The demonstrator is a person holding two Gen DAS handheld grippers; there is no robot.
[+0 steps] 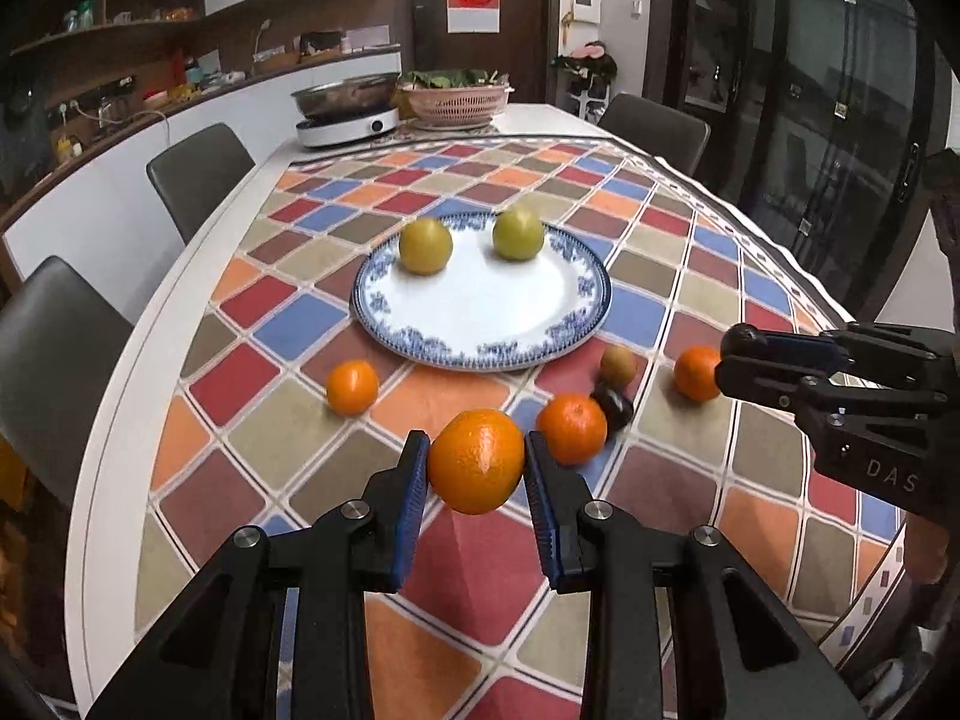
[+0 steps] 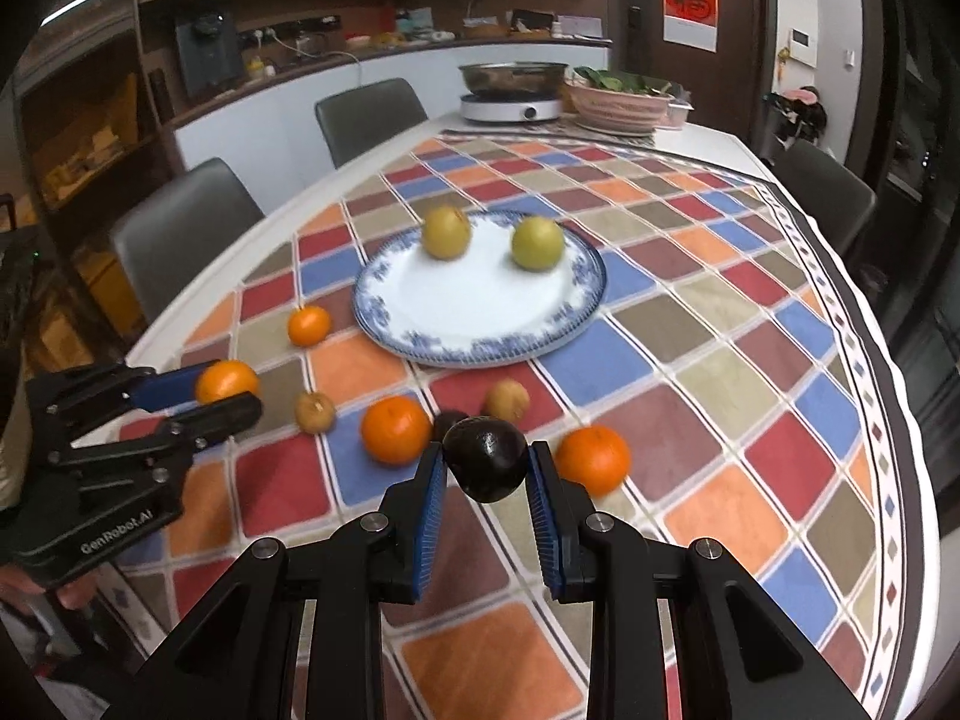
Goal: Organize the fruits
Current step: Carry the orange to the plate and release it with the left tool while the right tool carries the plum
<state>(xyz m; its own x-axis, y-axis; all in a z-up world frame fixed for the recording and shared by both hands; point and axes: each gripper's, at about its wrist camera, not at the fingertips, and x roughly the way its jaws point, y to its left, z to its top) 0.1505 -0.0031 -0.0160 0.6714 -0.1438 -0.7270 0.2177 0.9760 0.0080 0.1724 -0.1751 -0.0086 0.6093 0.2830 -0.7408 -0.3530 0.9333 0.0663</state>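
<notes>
The left gripper (image 1: 476, 468) has its blue-padded fingers (image 1: 411, 498) closed around an orange (image 1: 476, 461), held above the checked cloth (image 1: 288, 438) of the worktop. The right gripper (image 2: 486, 468) pinches a dark, near-black fruit (image 2: 487, 457) between its fingers (image 2: 429, 516) the same way, also raised off the cloth.

In the left wrist view, a second orange (image 1: 572, 427) sits just past the held one at about 1 o'clock, with another dark fruit (image 1: 615, 407) touching its far side and a small brownish fruit (image 1: 618, 365) beyond that. A smaller orange (image 1: 352, 386) lies at 10 o'clock, and one more orange (image 1: 696, 372) at 2 o'clock, just beside the tips of the right gripper.

Farther off at 12 o'clock lies a blue-rimmed white plate (image 1: 480, 312) carrying two yellow-green fruits (image 1: 425, 245) (image 1: 518, 233) on its far half, well apart from each other. At the worktop's far end stand a metal pan (image 1: 345, 93) on a white cooker (image 1: 348, 127) and a pink basket (image 1: 456, 101) of greens.
</notes>
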